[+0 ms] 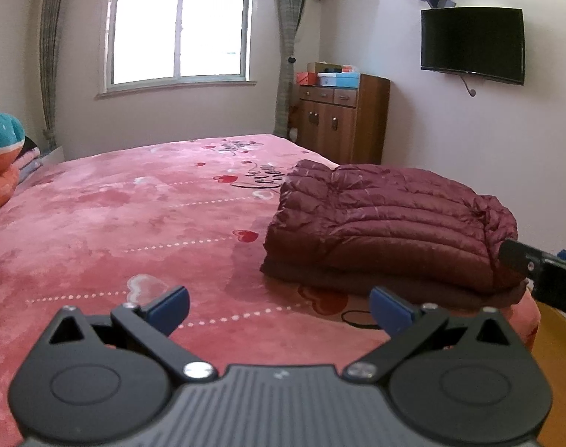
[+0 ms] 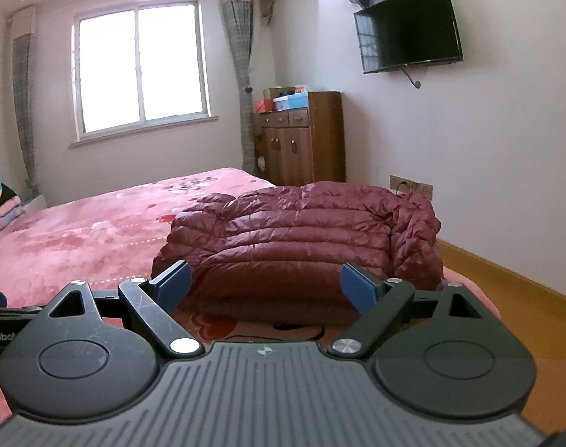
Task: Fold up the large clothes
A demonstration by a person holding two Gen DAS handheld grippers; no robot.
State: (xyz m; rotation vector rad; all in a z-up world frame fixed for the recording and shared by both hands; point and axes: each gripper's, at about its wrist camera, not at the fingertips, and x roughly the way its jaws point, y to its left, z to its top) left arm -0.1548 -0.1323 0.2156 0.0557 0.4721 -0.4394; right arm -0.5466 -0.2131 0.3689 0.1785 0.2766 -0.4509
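Note:
A maroon quilted down jacket (image 1: pixel 387 223) lies folded into a thick rectangular bundle on the pink bed (image 1: pixel 134 223), near its right edge. My left gripper (image 1: pixel 279 307) is open and empty, held above the bed just in front and left of the jacket. The jacket also shows in the right wrist view (image 2: pixel 301 238), straight ahead. My right gripper (image 2: pixel 265 285) is open and empty, close in front of the jacket's near edge. Part of the right gripper (image 1: pixel 543 272) shows at the right edge of the left wrist view, beside the jacket's right end.
A thin black cable (image 1: pixel 357 320) lies on the bed in front of the jacket. Plush toys and folded cloths (image 1: pixel 3 156) sit at the bed's left. A wooden cabinet (image 1: pixel 342 119) stands by the far wall. Wooden floor (image 2: pixel 506 298) lies to the right of the bed.

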